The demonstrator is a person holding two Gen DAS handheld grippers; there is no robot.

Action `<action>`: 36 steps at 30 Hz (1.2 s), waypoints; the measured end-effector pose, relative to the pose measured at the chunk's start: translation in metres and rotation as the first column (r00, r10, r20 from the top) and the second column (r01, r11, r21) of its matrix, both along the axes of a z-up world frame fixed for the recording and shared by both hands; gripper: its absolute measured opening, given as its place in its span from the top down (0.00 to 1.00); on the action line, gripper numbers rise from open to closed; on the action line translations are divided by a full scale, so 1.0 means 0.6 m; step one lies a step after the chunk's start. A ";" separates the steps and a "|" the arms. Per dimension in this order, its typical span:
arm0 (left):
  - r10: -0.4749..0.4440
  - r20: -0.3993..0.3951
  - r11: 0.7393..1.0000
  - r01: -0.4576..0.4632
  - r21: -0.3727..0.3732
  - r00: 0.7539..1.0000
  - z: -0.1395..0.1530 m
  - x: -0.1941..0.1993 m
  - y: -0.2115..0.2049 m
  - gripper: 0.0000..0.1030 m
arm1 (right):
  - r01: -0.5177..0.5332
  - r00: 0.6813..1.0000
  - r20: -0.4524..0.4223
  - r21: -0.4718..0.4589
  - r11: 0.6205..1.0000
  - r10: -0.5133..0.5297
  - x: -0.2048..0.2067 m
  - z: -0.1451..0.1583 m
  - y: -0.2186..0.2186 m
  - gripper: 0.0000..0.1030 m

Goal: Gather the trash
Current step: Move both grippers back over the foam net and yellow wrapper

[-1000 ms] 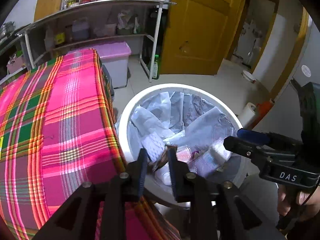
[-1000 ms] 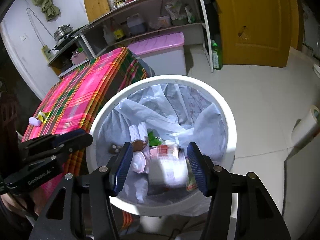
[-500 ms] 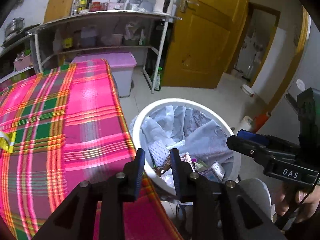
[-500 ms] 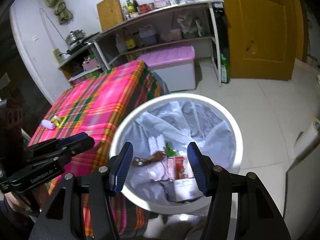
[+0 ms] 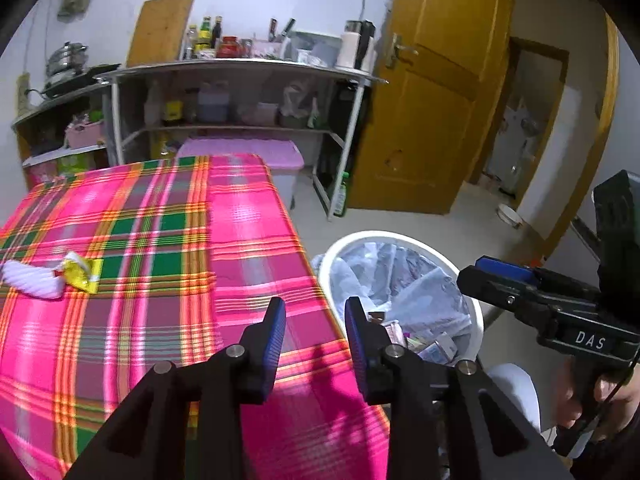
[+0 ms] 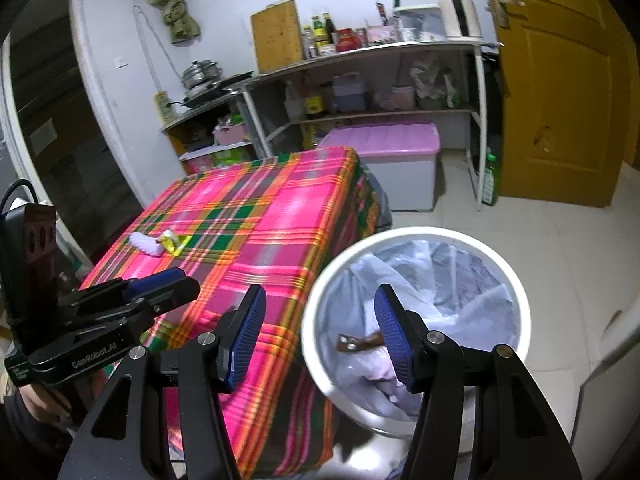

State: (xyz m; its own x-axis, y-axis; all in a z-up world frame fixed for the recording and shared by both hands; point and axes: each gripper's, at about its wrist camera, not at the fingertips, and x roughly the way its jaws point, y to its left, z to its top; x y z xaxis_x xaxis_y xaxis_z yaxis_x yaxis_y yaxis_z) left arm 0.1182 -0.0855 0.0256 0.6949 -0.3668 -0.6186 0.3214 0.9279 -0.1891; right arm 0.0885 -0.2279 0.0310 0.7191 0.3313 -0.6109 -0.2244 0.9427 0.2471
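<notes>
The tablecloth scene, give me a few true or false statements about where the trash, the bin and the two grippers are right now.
1. A yellow wrapper lies on the plaid tablecloth. True.
2. The white bin stands on the table. False: it is on the floor beside it.
3. The left gripper holds trash. False: nothing is between its fingers.
4. The right gripper is open and empty. True.
5. The bin has a plastic liner. True.
</notes>
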 end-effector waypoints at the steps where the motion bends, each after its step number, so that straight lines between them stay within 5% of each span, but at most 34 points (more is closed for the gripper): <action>1: 0.010 0.004 1.000 -0.010 -0.001 1.000 0.000 -0.003 0.008 0.71 | -0.008 1.000 0.004 -0.001 1.000 0.008 0.000 0.001 0.005 0.44; 18: 0.196 0.028 0.981 -0.196 0.003 0.980 -0.002 -0.036 0.144 0.71 | -0.171 0.985 0.025 -0.057 0.984 0.172 0.025 0.017 0.123 0.44; 36: 0.376 0.010 0.927 -0.376 -0.001 0.927 -0.010 -0.029 0.282 0.70 | -0.328 0.943 0.018 -0.095 0.940 0.331 0.089 0.013 0.239 0.44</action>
State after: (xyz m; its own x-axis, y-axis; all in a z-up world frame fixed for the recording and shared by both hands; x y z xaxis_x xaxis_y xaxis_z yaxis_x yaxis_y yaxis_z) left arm 0.1009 0.0836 0.0194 0.7874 -0.0768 -0.6117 -0.0494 0.9812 -0.1868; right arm 0.1422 -0.0846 0.0390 0.5996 0.4982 -0.6264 -0.5330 0.8324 0.1518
